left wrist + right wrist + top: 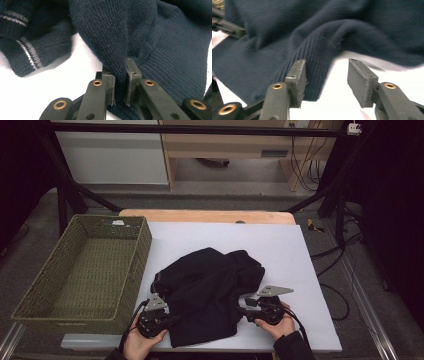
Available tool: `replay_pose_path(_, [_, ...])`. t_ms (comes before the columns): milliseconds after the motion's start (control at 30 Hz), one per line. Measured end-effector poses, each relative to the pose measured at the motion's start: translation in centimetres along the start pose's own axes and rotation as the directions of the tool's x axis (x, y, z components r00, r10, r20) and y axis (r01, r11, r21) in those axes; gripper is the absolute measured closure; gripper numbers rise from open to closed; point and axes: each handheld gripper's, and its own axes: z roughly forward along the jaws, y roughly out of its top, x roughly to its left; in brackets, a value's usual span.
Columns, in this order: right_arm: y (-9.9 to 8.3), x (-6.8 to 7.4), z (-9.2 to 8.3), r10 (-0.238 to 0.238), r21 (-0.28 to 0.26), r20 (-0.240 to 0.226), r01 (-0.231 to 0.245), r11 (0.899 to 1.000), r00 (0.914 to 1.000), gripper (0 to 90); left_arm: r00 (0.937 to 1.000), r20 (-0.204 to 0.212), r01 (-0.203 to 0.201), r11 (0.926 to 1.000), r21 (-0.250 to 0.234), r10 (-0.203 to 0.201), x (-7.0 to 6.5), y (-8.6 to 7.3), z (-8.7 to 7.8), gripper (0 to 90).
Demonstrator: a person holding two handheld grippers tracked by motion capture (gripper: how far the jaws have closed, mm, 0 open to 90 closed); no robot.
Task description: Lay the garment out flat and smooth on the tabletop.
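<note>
Near the surface's front edge, a dark ribbed-knit sweater (207, 287) is crumpled, its length slanted toward the far-right corner. Its hem is clenched by the left claw (120, 82); the right claw (325, 82) is released.

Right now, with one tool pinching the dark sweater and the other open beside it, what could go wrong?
1. The left tool pinches only a small fold of the sweater; it may slip out when lifted.
2. The right tool is open, the ribbed hem touching one pad only; closing now may miss it.
3. Lifted by one side, the sweater could drag and bunch before reaching the basket.
</note>
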Motion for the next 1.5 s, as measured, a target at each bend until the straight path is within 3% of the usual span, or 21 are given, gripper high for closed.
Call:
replay_pose_path(133, [0.2, 1.8, 1.7, -0.044, 0.039, -0.01, 0.044, 0.998, 0.999, 48.5, 1.0, 0.001, 0.0, 1.0, -0.001, 0.0, 0.0, 0.0, 0.0, 80.4])
replay_pose_path(233, [0.3, 2.3, 2.0, -0.062, 0.05, -0.006, 0.062, 0.997, 0.9981, 60.6, 1.0, 0.001, 0.0, 1.0, -0.002, 0.0, 0.0, 0.0, 0.0, 80.4])
replay_pose_path(267, [0.3, 2.3, 1.8, -0.059, 0.05, -0.003, 0.059, 0.997, 0.9983, 68.3, 1.0, 0.0, 0.0, 1.0, -0.003, 0.0, 0.0, 0.0, 0.0, 80.4])
replay_pose_path(333, [0.5, 1.9, 0.8, -0.029, 0.051, -0.007, 0.029, 0.998, 0.9996, 82.5, 1.0, -0.002, 0.001, 1.0, -0.004, -0.001, -0.1, 0.0, -0.1, 81.1])
replay_pose_path(433, [0.6, 1.2, -1.3, -0.011, 0.039, 0.004, 0.011, 0.999, 0.9999, 84.9, 1.0, 0.001, 0.001, 1.0, -0.002, -0.001, -0.1, 0.0, -0.3, 82.7])
replay_pose_path(600, [-0.4, -1.0, -6.7, 0.043, -0.005, 0.095, -0.043, 0.999, 0.9946, 85.2, 0.9999, 0.012, 0.006, 0.9999, -0.013, -0.006, -0.4, 0.2, -0.6, 81.6])
replay_pose_path(700, [-2.0, -2.4, -9.6, 0.092, -0.017, 0.142, -0.091, 0.996, 0.9855, 85.2, 0.9972, 0.067, 0.035, 0.9992, -0.02, -0.034, -0.5, 0.6, -0.3, 75.0])
replay_pose_path(767, [-2.9, -3.3, -10.6, 0.107, -0.011, 0.189, -0.107, 0.994, 0.9761, 85.2, 0.9971, 0.071, 0.03, 0.9994, -0.015, -0.029, -0.7, 0.9, 0.0, 65.3])
replay_pose_path(833, [-3.5, -4.3, -10.6, 0.111, -0.001, 0.253, -0.115, 0.993, 0.961, 85.2, 0.9971, 0.074, 0.016, 0.9996, -0.025, -0.014, -1.0, 1.1, 0.2, 56.8])
replay_pose_path(900, [-4.0, -5.1, -9.7, 0.097, 0.052, 0.308, -0.119, 0.992, 0.9463, 84.8, 0.9977, 0.067, -0.005, 0.9994, -0.035, 0.008, -1.2, 1.0, 0.0, 51.3])
replay_pose_path(967, [-4.3, -5.6, -8.8, 0.08, 0.085, 0.336, -0.115, 0.99, 0.9386, 81.6, 0.9977, 0.066, -0.011, 0.9991, -0.04, 0.014, -1.1, 1.0, -0.2, 46.9])
replay_pose_path(1000, [-4.3, -5.6, -8.6, 0.07, 0.089, 0.35, -0.108, 0.99, 0.9341, 73.7, 0.9976, 0.065, -0.021, 0.9983, -0.054, 0.024, -1.0, 0.8, -0.6, 45.0])
replay_pose_path(1067, [-4.0, -5.1, -8.7, 0.04, 0.047, 0.375, -0.062, 0.997, 0.926, 63.1, 0.9974, 0.065, -0.028, 0.9972, -0.069, 0.033, -0.7, 0.6, -1.1, 43.2])
replay_pose_path(1133, [-3.4, -4.3, -9.0, 0.011, -0.015, 0.359, -0.006, 1.0, 0.9333, 51.8, 0.9975, 0.065, -0.022, 0.9961, -0.086, 0.028, -0.4, 0.6, -1.4, 41.0])
replay_pose_path(1233, [-2.2, -2.7, -8.5, -0.025, -0.074, 0.279, 0.047, 0.996, 0.9601, 45.1, 0.9973, 0.058, -0.038, 0.9926, -0.116, 0.045, -0.1, 1.1, -1.8, 34.0])
replay_pose_path(1300, [-1.3, -1.4, -7.3, -0.057, -0.073, 0.213, 0.074, 0.995, 0.9753, 40.7, 0.997, 0.051, -0.051, 0.9901, -0.131, 0.058, -0.1, 1.6, -2.0, 28.8])
replay_pose_path(1400, [-0.1, 0.3, -4.8, -0.099, -0.04, 0.136, 0.105, 0.994, 0.9857, 38.0, 0.9972, 0.022, -0.068, 0.9862, -0.151, 0.072, -0.2, 2.3, -2.5, 13.2])
replay_pose_path(1500, [0.9, 1.7, -1.8, -0.137, -0.016, 0.08, 0.138, 0.99, 0.9874, 38.1, 0.9954, -0.011, -0.095, 0.9819, -0.164, 0.095, -0.2, 3.3, -2.9, 4.9])
